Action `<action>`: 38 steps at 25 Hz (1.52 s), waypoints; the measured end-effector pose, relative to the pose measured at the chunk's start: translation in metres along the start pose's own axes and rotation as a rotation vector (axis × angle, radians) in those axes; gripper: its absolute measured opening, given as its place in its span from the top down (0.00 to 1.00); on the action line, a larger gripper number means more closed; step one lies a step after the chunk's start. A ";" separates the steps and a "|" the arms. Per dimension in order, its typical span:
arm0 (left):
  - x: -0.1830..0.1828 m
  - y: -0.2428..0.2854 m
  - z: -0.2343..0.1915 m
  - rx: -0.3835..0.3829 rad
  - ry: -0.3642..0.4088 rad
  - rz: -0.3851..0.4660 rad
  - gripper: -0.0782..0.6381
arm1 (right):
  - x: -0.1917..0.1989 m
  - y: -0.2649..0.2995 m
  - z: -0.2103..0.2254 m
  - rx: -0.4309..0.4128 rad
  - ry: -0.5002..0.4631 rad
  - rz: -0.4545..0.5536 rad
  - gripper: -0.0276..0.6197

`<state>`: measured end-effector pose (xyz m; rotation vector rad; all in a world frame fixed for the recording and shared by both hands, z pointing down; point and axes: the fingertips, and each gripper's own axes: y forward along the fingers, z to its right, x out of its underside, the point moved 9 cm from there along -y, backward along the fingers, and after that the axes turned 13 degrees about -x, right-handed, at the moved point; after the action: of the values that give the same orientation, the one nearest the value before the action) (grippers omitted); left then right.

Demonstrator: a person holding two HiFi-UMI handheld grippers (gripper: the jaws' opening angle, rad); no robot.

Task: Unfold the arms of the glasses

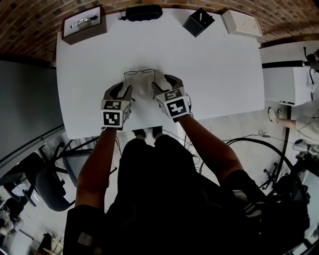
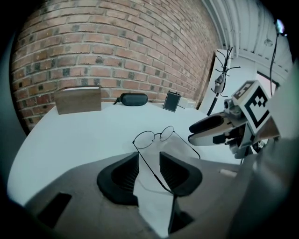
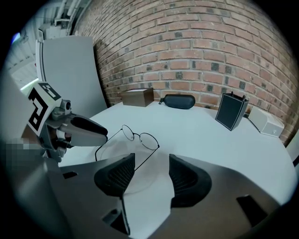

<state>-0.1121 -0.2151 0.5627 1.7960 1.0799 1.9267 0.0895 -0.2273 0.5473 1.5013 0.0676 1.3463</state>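
The wire-framed glasses (image 1: 139, 72) sat on the white table (image 1: 214, 64) towards its near edge, lenses facing the far brick wall and both arms swung out towards the person. The left gripper (image 1: 122, 90) had its jaws apart, and the glasses' left arm ran slantwise through the gap between its pads, with table showing on either side of it. The right gripper (image 1: 165, 85) also had its jaws spread wide, the right arm reaching in close beside its left pad. The two grippers were side by side, just apart. Along the far edge stood a brown box (image 1: 83, 24), a black case (image 1: 143, 12), a dark box (image 1: 198, 22) and a white box (image 1: 241, 23).
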 end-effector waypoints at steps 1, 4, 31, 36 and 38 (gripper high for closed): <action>0.000 -0.002 0.001 0.001 -0.005 0.007 0.69 | -0.002 -0.003 -0.001 -0.001 -0.006 0.009 0.65; -0.003 -0.013 0.001 0.004 -0.044 0.038 0.69 | -0.012 -0.011 -0.006 -0.005 -0.027 0.045 0.65; -0.077 -0.173 0.007 0.090 -0.201 0.470 0.87 | -0.076 -0.143 -0.055 -0.109 -0.109 0.402 0.93; -0.080 -0.193 0.005 0.035 -0.193 0.533 0.88 | -0.085 -0.161 -0.066 -0.082 -0.139 0.449 0.93; -0.080 -0.198 0.003 0.036 -0.216 0.544 0.88 | -0.087 -0.167 -0.070 -0.077 -0.150 0.468 0.94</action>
<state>-0.1488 -0.1339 0.3687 2.4402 0.5952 1.9201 0.1011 -0.1665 0.3562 1.6062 -0.4519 1.5727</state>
